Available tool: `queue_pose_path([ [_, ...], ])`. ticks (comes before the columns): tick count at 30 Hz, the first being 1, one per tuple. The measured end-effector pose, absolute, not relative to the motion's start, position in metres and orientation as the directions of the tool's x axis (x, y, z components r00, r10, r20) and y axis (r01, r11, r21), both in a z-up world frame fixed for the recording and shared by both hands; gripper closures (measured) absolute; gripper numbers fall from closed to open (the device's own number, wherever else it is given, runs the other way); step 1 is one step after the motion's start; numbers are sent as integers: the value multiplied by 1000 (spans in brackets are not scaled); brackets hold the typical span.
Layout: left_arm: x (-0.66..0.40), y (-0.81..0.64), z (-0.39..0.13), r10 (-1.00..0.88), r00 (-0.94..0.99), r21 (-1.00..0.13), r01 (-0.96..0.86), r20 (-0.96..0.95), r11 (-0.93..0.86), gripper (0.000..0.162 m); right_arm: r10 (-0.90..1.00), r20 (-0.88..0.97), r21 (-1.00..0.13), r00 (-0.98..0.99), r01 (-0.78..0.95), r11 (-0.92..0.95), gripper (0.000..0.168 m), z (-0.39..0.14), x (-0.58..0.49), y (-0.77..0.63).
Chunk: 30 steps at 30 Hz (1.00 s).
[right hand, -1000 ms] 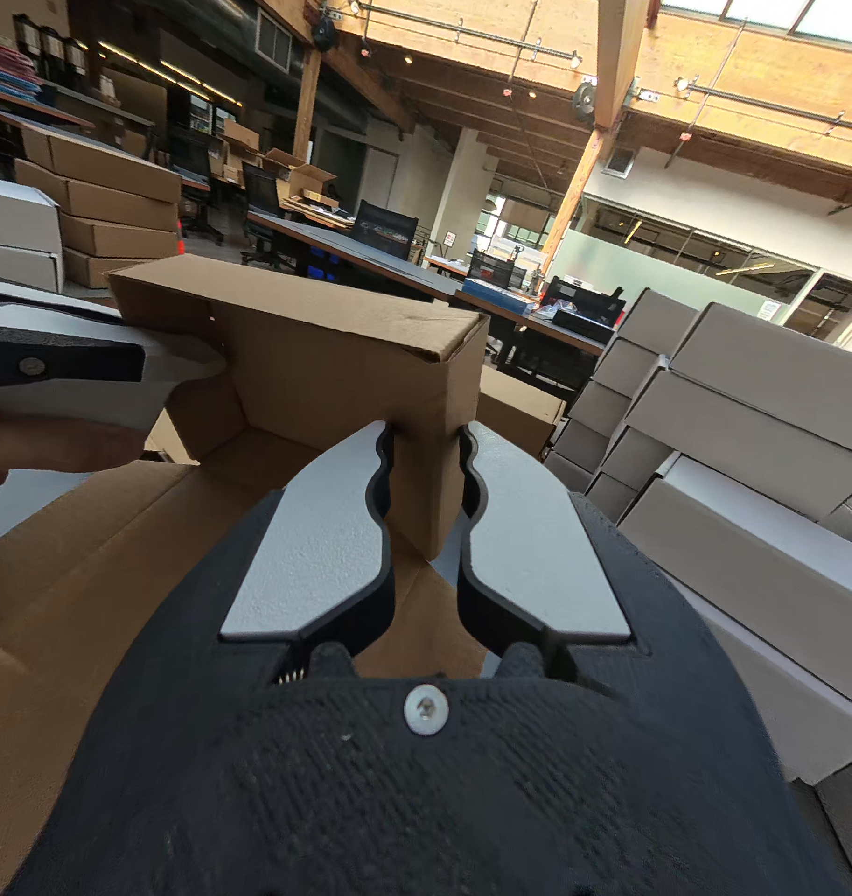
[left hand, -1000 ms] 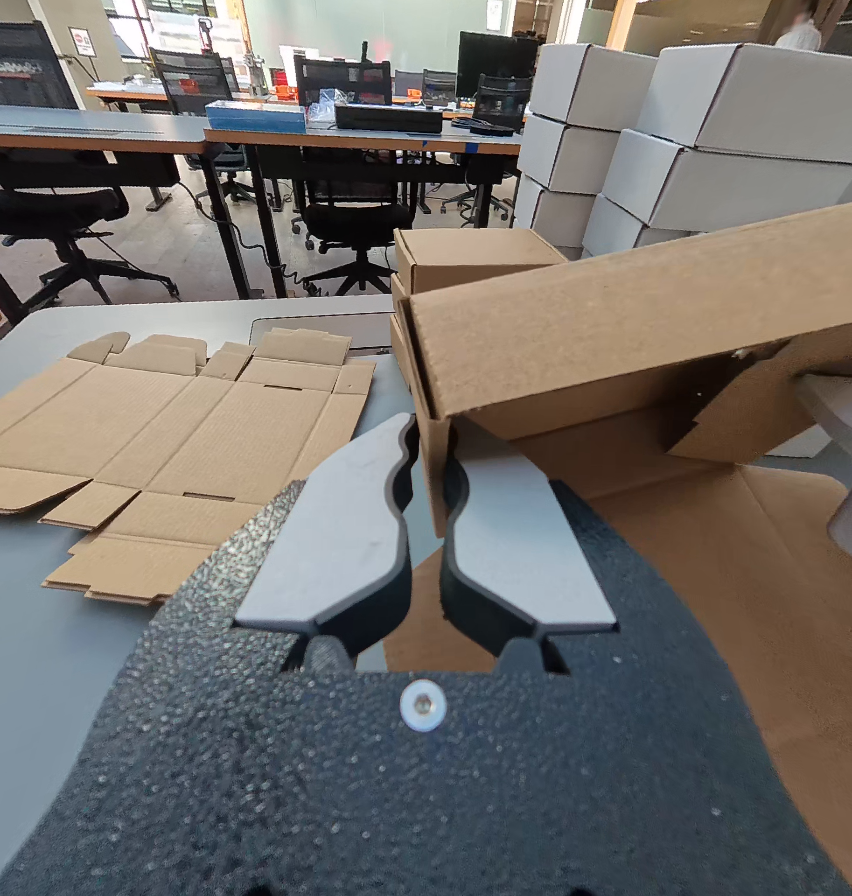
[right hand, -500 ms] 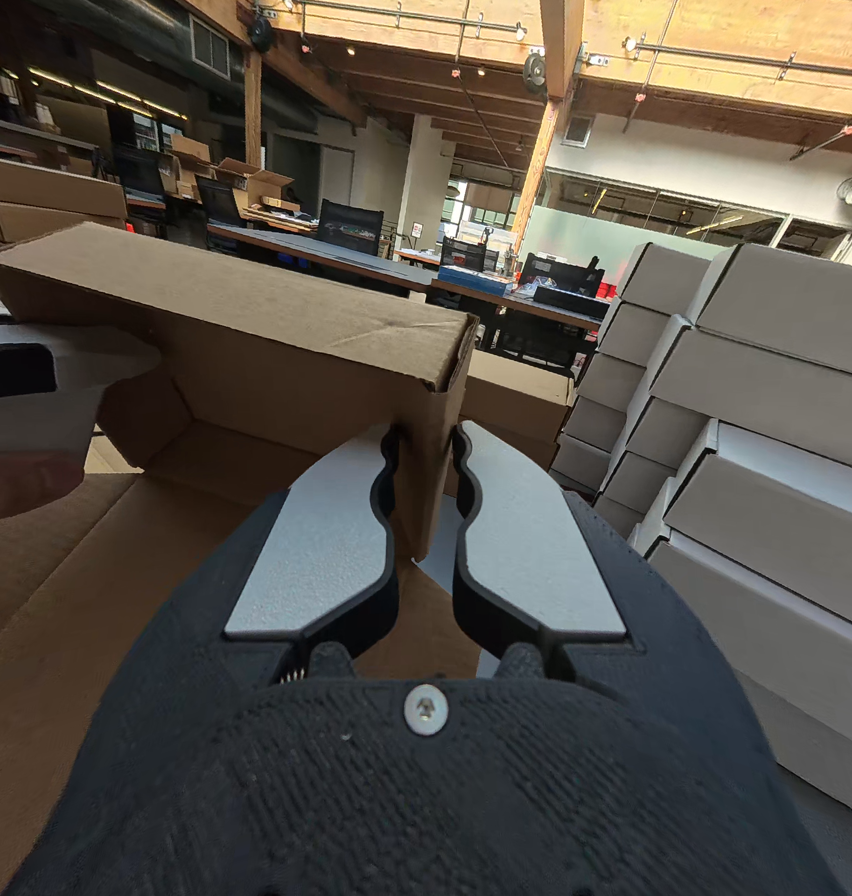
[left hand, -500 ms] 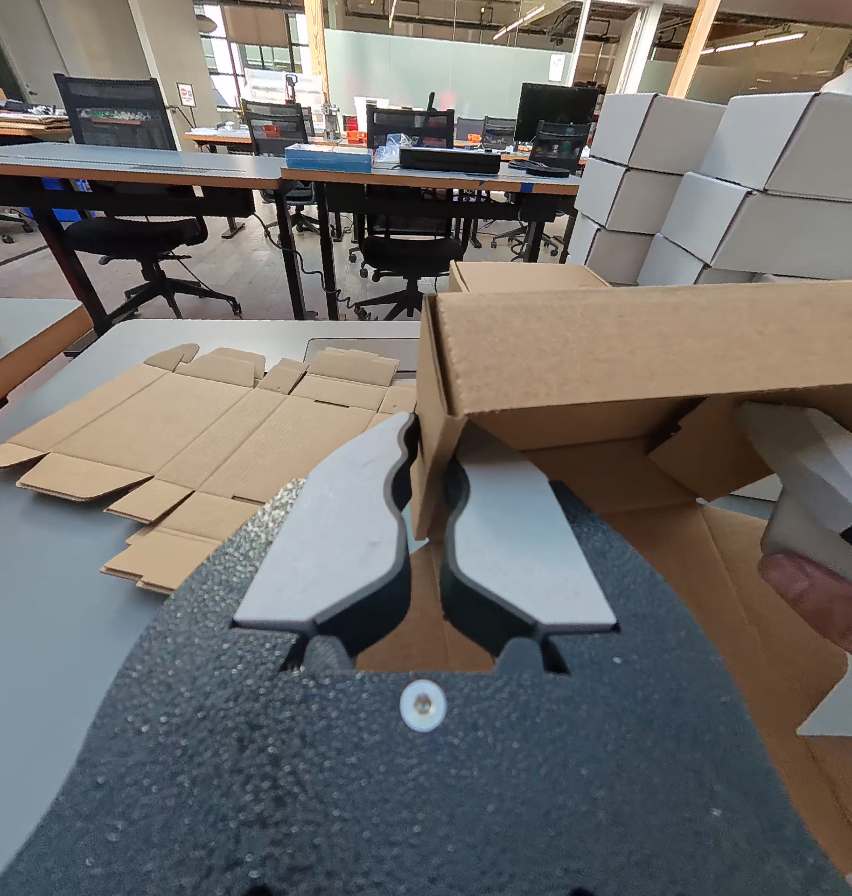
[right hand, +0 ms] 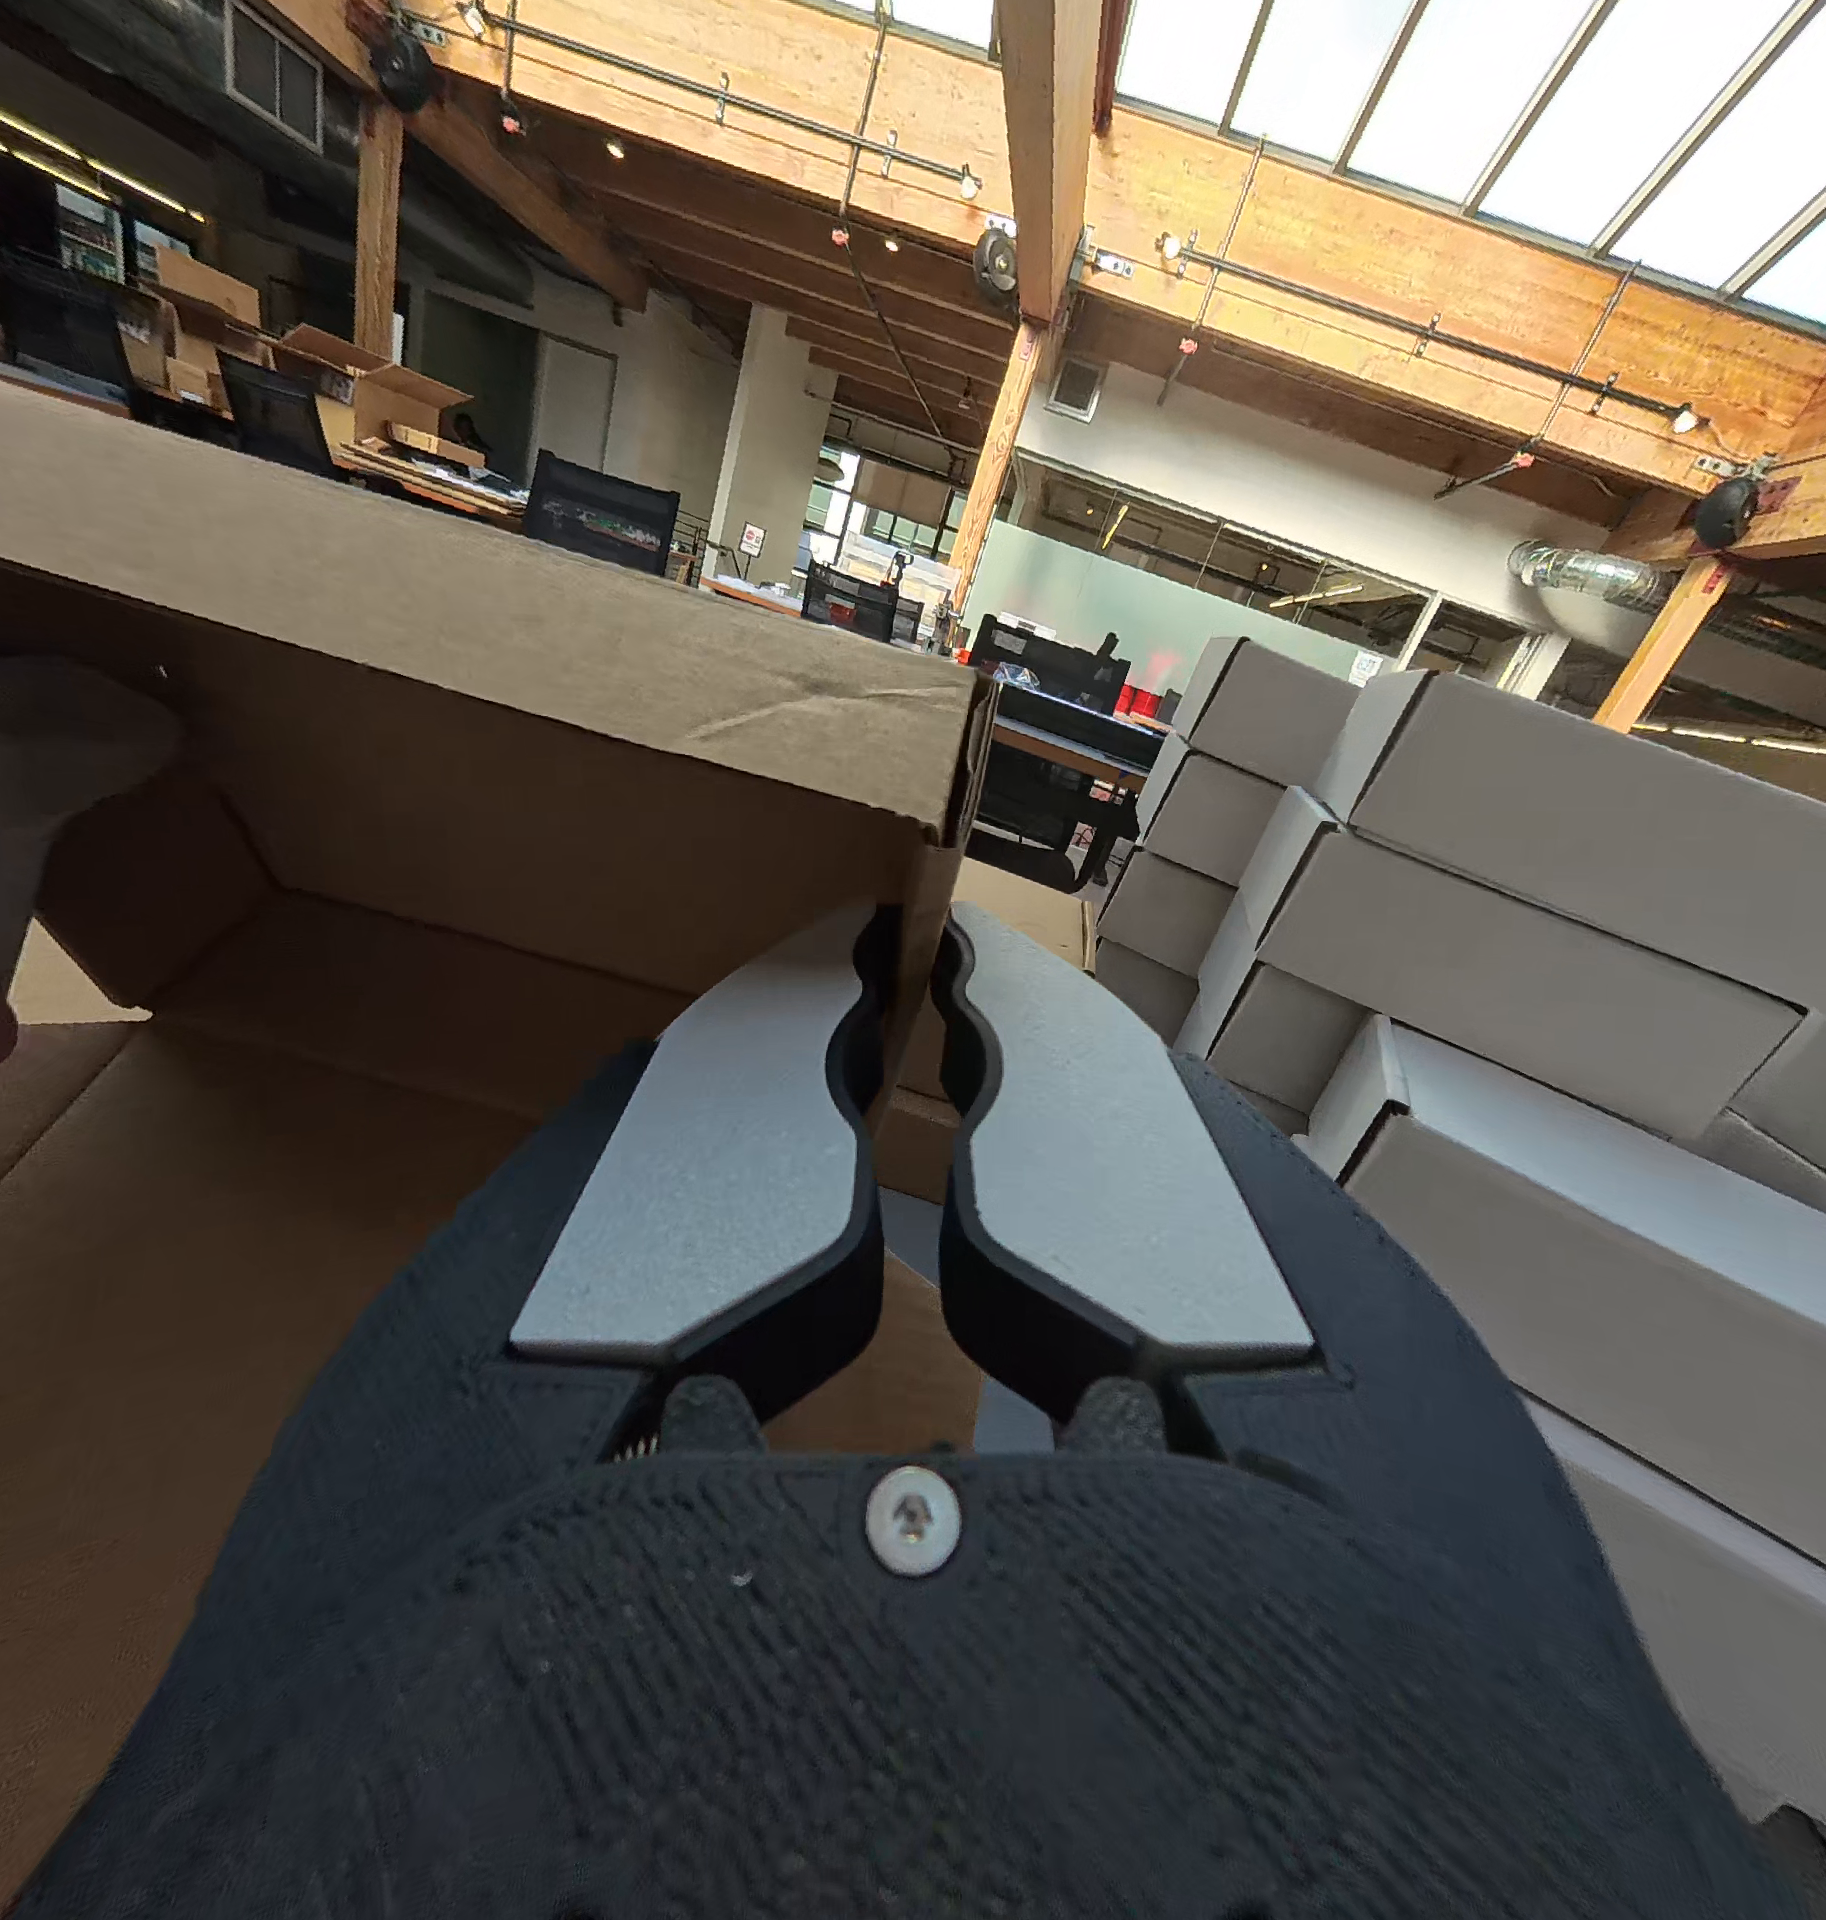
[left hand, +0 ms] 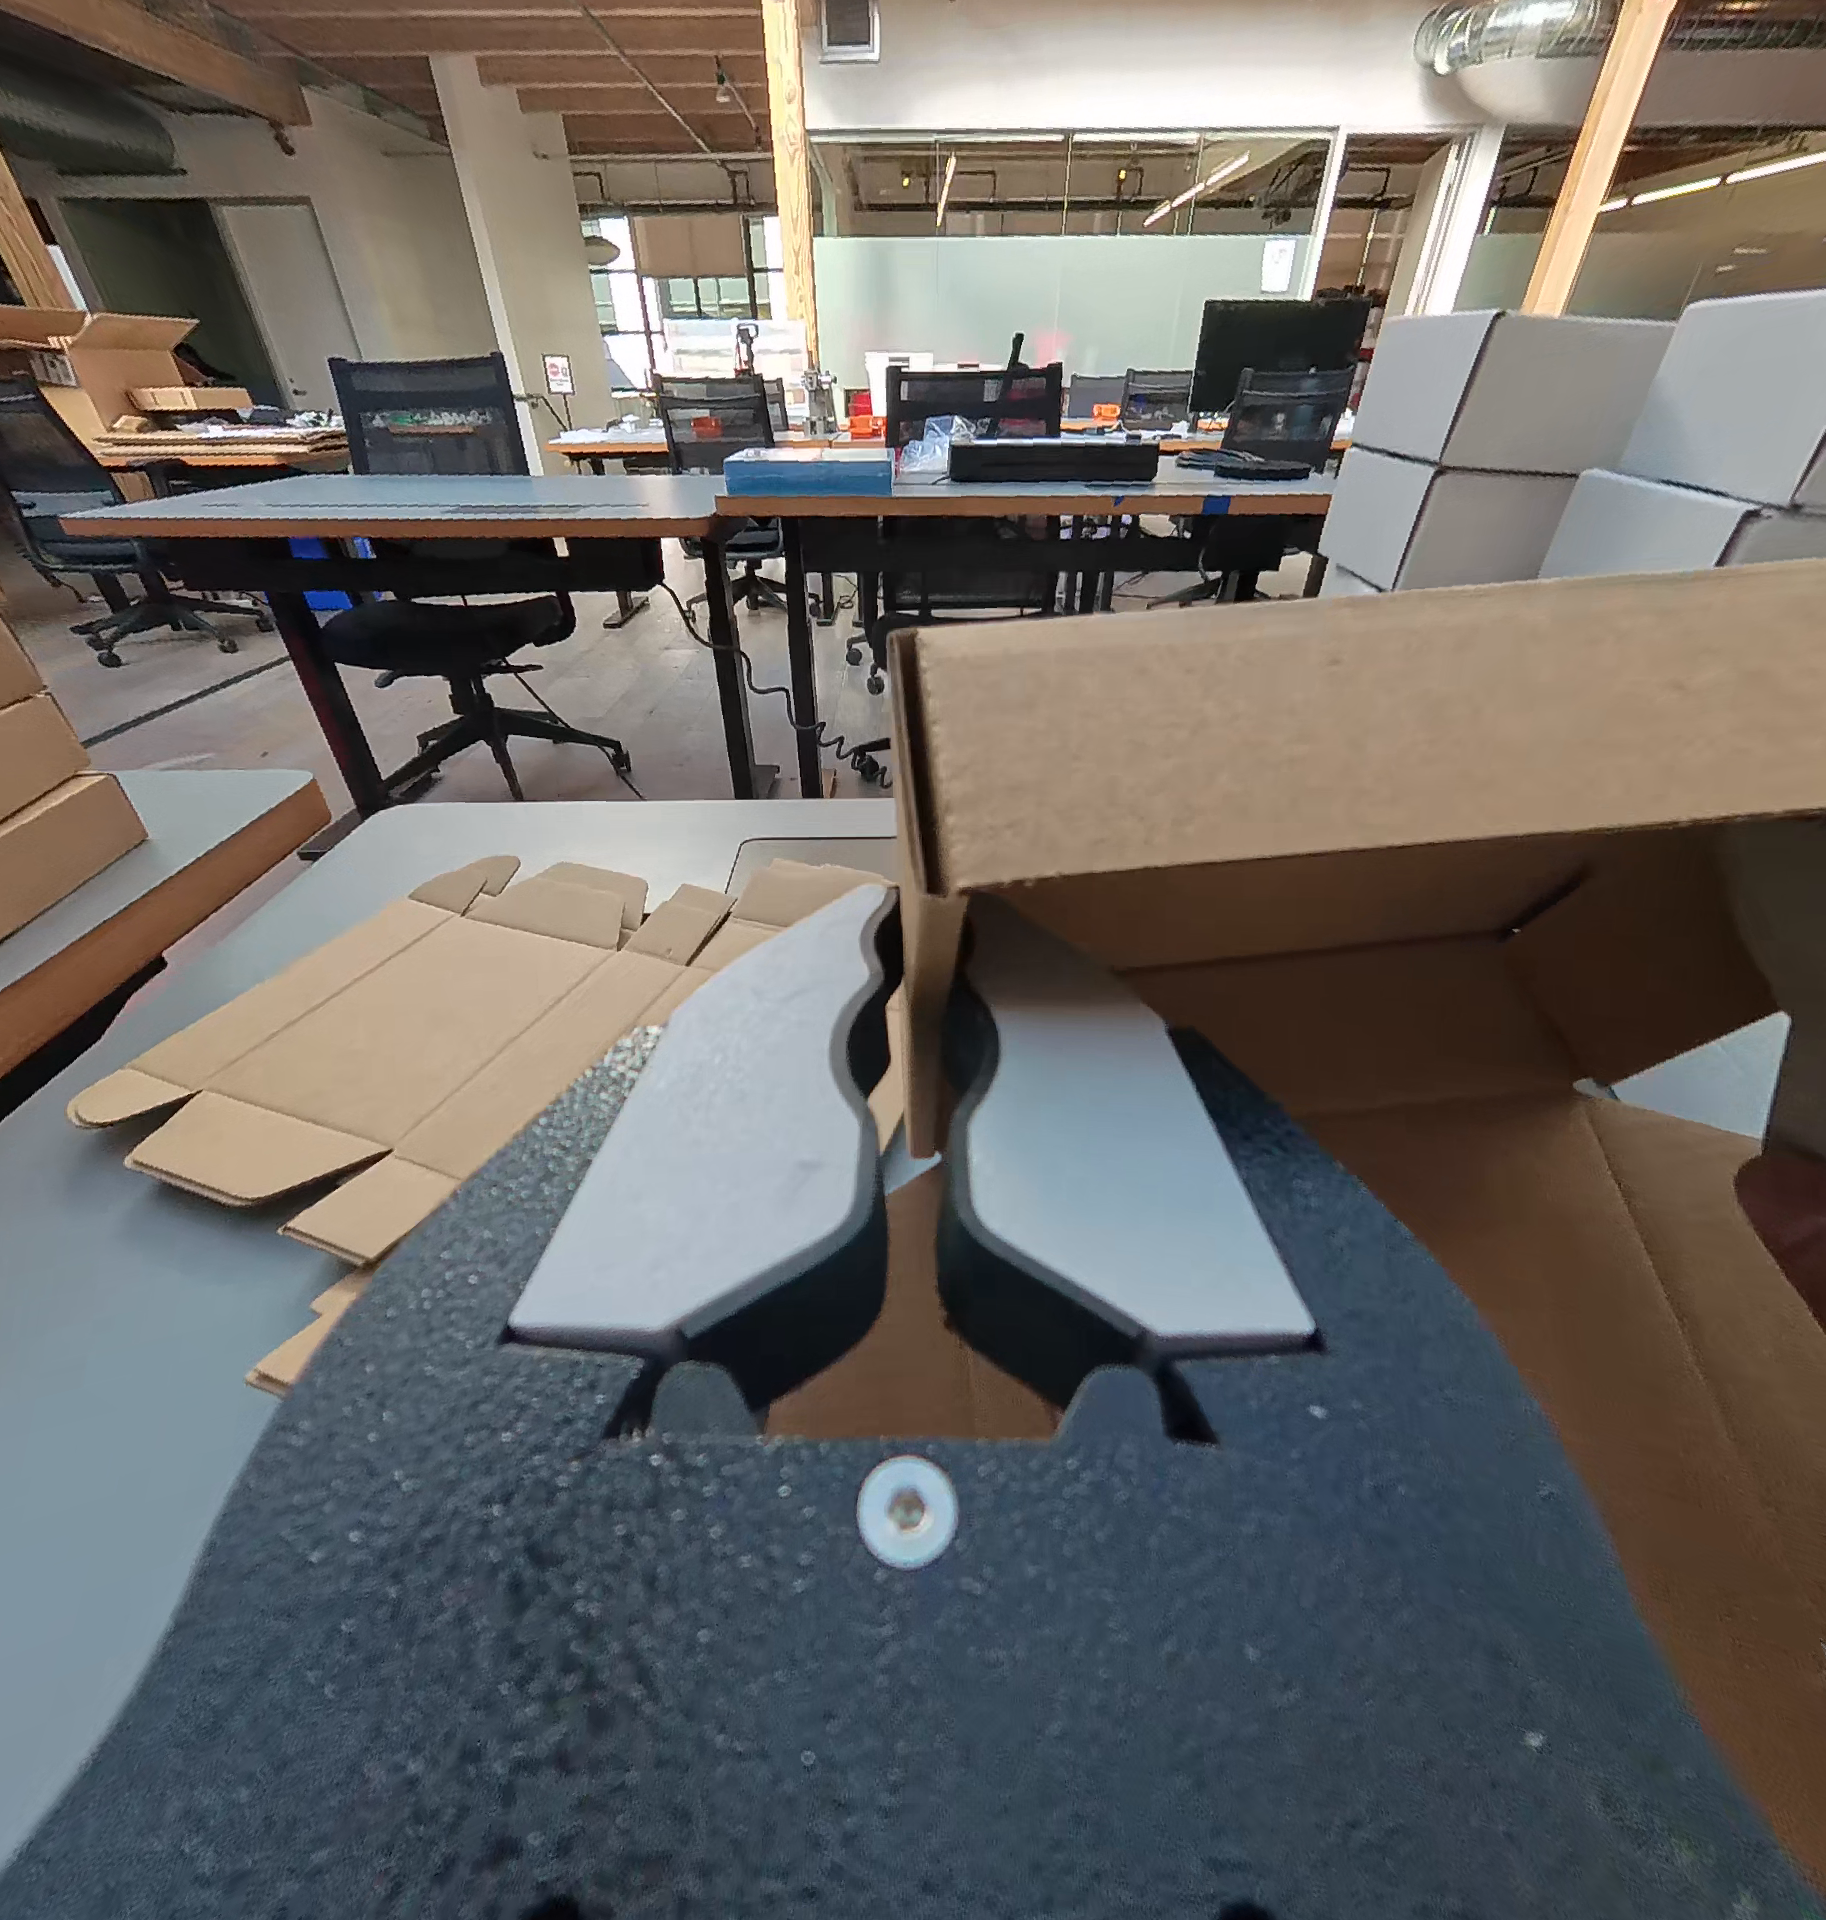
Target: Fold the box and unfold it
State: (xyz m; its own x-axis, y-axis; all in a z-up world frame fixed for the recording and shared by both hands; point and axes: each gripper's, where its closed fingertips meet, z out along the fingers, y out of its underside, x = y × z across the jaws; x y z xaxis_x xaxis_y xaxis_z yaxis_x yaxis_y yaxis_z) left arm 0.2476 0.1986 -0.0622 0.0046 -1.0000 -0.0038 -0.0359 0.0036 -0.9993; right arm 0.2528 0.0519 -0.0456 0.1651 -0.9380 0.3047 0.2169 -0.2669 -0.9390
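A brown cardboard box (left hand: 1387,727) is partly folded, its lid bent over the open body. My left gripper (left hand: 924,935) is shut on the box's left side wall. In the right wrist view the same box (right hand: 452,613) fills the left half, and my right gripper (right hand: 914,925) is shut on its right side wall. The right gripper shows at the right edge of the left wrist view (left hand: 1823,997), with a fingertip of the person's hand below it. The left gripper shows at the left edge of the right wrist view (right hand: 26,769).
A flat unfolded cardboard blank (left hand: 410,1049) lies on the grey table (left hand: 78,1403) to the left. White boxes (right hand: 1532,935) are stacked at the right. Brown boxes (left hand: 15,769) sit on a side table at the left. Desks and office chairs stand behind.
Both grippers have tilted upward with the box, so the views show more of the ceiling. The box lid has levelled out. The right gripper's jaws have closed tighter on the side wall.
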Motion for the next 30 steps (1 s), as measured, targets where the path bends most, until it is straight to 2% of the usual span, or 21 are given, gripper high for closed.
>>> queue_pose_path([
  [7,250,199,-53,-999,-21,-1000,-16,-26,26,156,-925,359,-910,125,266,-317,161,-27,252,54],
  [15,253,204,-53,-994,29,-994,8,109,-109,158,-947,313,-918,74,280,-281,162,-20,257,58],
  [24,251,210,-78,-992,33,-991,-51,122,-123,158,-924,351,-922,152,229,-312,162,-41,258,67],
  [26,252,213,-78,-990,20,-989,-57,139,-140,157,-902,397,-900,167,265,-347,161,-38,252,71],
  [28,253,219,-76,-989,25,-987,-65,148,-149,157,-875,429,-888,223,280,-365,155,-38,246,79],
  [30,255,229,-73,-990,41,-988,-69,137,-140,158,-841,433,-883,324,342,-322,139,-31,232,91],
])
